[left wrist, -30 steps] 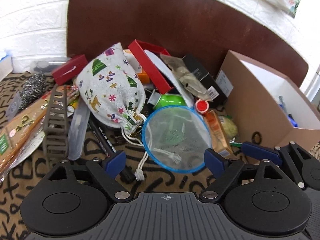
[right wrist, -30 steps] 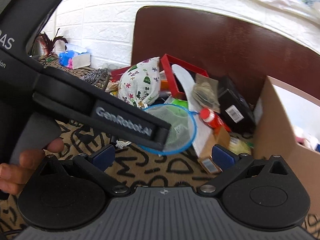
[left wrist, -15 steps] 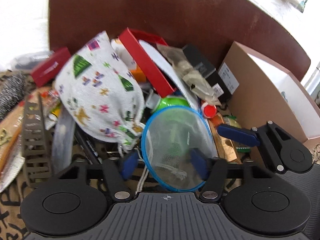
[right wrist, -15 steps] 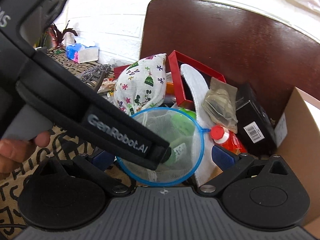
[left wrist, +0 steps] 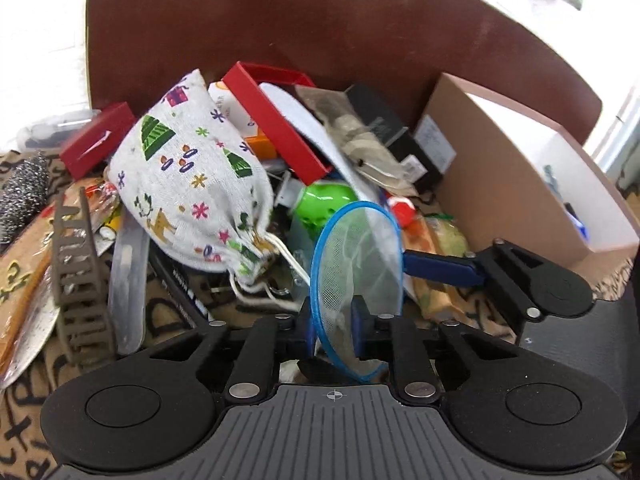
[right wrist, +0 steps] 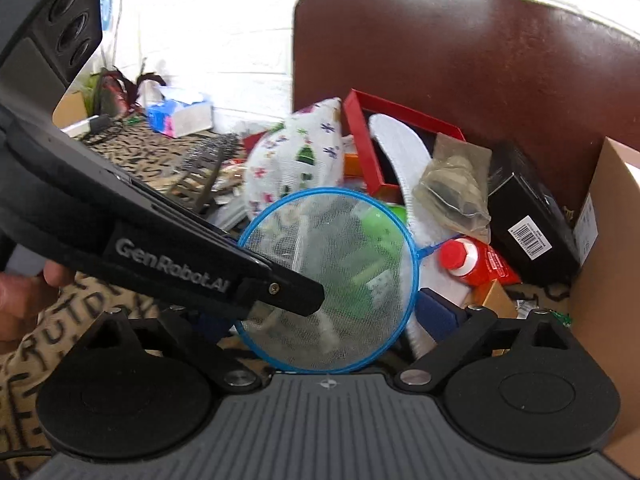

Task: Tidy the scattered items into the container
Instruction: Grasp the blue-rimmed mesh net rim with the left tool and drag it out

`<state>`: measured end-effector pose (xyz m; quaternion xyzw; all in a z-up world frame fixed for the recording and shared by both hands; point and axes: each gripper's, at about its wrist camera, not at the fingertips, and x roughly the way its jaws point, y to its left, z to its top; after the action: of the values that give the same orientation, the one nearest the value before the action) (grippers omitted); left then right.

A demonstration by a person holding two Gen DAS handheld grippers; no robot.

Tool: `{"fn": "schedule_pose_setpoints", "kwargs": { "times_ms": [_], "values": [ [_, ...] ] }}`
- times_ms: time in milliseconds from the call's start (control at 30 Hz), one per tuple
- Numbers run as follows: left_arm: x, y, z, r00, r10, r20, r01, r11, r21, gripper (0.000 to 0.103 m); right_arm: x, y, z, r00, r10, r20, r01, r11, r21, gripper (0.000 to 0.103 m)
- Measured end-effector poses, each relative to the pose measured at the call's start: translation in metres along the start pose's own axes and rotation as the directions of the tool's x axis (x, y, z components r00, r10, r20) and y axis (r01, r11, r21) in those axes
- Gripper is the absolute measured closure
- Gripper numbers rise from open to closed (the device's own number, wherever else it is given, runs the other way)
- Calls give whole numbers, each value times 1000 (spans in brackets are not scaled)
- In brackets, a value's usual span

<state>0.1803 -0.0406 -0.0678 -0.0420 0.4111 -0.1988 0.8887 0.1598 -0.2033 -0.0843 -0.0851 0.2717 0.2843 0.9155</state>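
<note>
My left gripper (left wrist: 333, 330) is shut on the rim of a round blue mesh net (left wrist: 360, 264) and holds it tilted up off the pile. The net also shows in the right wrist view (right wrist: 332, 276), in front of my right gripper (right wrist: 320, 316), which is open; the left gripper's body crosses that view. A cardboard box (left wrist: 516, 176) with a white inside stands at the right, also in the right wrist view (right wrist: 608, 248). The pile holds a printed drawstring pouch (left wrist: 192, 184), a green bottle (left wrist: 324, 202) and a red-capped bottle (right wrist: 468, 258).
A red tray (left wrist: 276, 120), a white insole (right wrist: 400, 156), a black box (right wrist: 528, 216), a clear bag (right wrist: 456, 184), a brown hair claw (left wrist: 76, 280) and a steel scourer (left wrist: 24, 192) lie on a lettered mat (left wrist: 172, 316). A brown chair back (left wrist: 320, 28) stands behind.
My left gripper moved in over the net, shut on its near rim and tipped it up off the pile. My right gripper moved forward beside it and stayed open.
</note>
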Motion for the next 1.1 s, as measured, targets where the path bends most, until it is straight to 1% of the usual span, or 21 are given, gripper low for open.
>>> {"fn": "schedule_pose_setpoints", "kwargs": {
  "times_ms": [133, 267, 400, 433, 567, 633, 700, 767, 800, 867, 933, 1000, 1100],
  "values": [
    [-26, -8, -20, 1000, -3, 0, 3, 999, 42, 88, -22, 16, -5, 1000, 30, -3, -30, 1000, -9, 7],
    [-49, -17, -45, 999, -33, -25, 35, 997, 63, 88, -47, 37, -15, 998, 56, -13, -57, 997, -55, 7],
    [-68, -23, -74, 997, -58, -57, 61, 997, 51, 88, -73, 59, -27, 995, 96, -27, -98, 993, -67, 7],
    [-71, -24, -82, 996, -63, -65, 66, 997, 46, 86, -80, 65, -30, 994, 108, -33, -110, 991, -75, 7],
    [-80, -31, -109, 991, -91, -103, 95, 995, 36, 84, -102, 89, -46, 987, 144, -65, -152, 980, -127, 7],
    [-86, -34, -122, 989, -94, -110, 99, 995, 34, 63, -112, 100, -54, 985, 151, -84, -162, 975, -151, 7],
    [-91, -35, -132, 992, -78, -102, 83, 996, 42, 60, -120, 107, -62, 984, 147, -98, -162, 973, -165, 6],
    [-97, -34, -140, 994, -53, -95, 58, 997, 49, 51, -127, 110, -68, 986, 131, -108, -148, 974, -170, 7],
    [-99, -33, -143, 995, -38, -90, 42, 998, 45, 44, -130, 110, -71, 987, 118, -113, -136, 976, -171, 7],
    [-102, -28, -147, 996, -22, -84, 25, 999, 32, 41, -138, 107, -74, 989, 96, -117, -114, 980, -163, 5],
    [-105, -23, -149, 996, -22, -84, 22, 1000, 6, 32, -146, 102, -75, 989, 90, -116, -107, 984, -145, 4],
    [-109, -19, -151, 997, -23, -73, 22, 1000, -11, 30, -153, 97, -76, 990, 80, -114, -95, 987, -132, 4],
    [-111, -17, -152, 998, -1, -61, 1, 1000, 2, 29, -160, 90, -78, 992, 46, -114, -60, 990, -125, 4]
  ]
}}
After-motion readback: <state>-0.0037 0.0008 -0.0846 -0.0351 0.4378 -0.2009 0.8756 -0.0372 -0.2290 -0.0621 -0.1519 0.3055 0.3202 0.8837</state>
